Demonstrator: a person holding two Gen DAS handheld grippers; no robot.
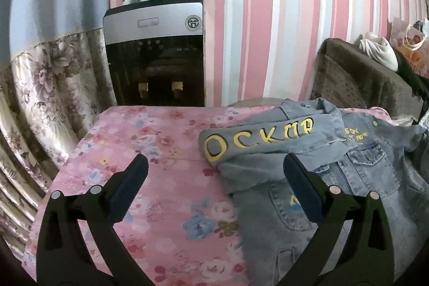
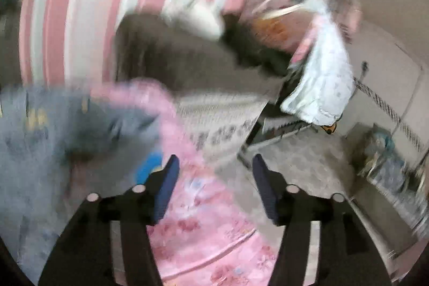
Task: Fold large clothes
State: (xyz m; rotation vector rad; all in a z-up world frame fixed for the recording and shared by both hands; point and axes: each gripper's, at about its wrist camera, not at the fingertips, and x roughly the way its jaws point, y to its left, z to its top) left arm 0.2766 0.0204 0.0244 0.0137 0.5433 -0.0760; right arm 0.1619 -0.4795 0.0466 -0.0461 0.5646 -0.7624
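the denim jacket point(image 1: 308, 165) lay crumpled on the pink floral tabletop point(image 1: 150, 178). the left claw point(image 1: 214, 186) hovered wide and empty at its edge; the right claw point(image 2: 214, 186), also spread with nothing held, hung over the tabletop's corner

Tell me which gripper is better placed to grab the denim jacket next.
Left, probably. The left gripper is open with the denim jacket lying partly between its fingers. The right gripper is open too, but points past the floral tablecloth edge, jacket off to its side.
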